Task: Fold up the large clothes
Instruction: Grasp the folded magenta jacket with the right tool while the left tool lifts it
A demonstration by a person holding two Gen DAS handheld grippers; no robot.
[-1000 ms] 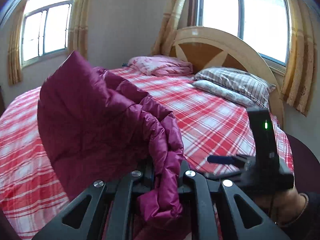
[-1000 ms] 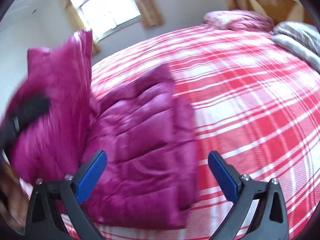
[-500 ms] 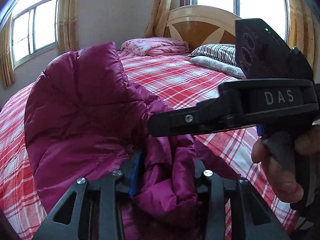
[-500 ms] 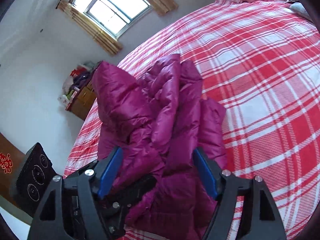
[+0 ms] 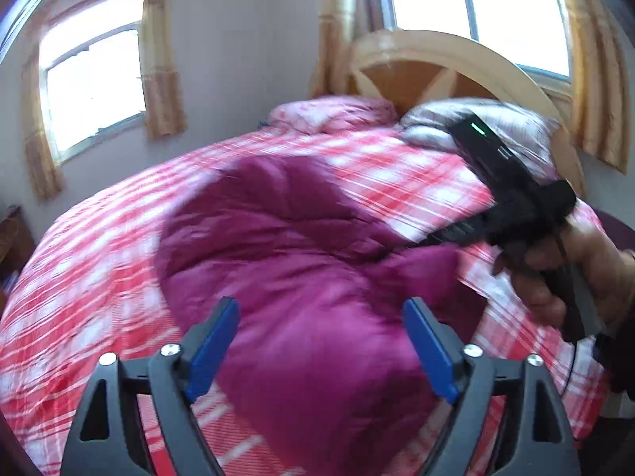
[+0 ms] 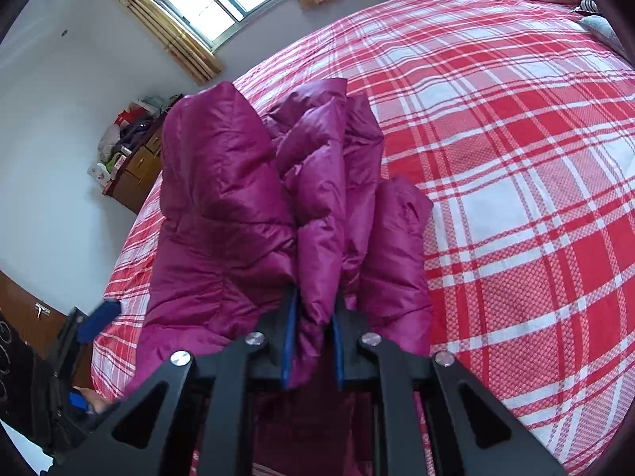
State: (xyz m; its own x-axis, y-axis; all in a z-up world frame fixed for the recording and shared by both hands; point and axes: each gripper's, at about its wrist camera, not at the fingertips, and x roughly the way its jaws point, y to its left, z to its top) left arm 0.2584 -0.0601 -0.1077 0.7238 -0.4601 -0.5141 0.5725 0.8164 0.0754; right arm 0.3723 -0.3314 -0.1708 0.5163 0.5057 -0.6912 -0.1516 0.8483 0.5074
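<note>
On the bed (image 6: 516, 158), right claw (image 6: 311, 341) just closed pinching the jacket (image 6: 222, 206); left claw (image 5: 321, 341) just opened, empty

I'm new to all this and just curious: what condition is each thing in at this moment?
Left gripper: open, jaws just opened, nothing pinched.
Right gripper: just closed, shut on a jacket fold.
Magenta puffer jacket: bunched on the bed, partly folded.
Plaid bedspread: spread flat.
</note>
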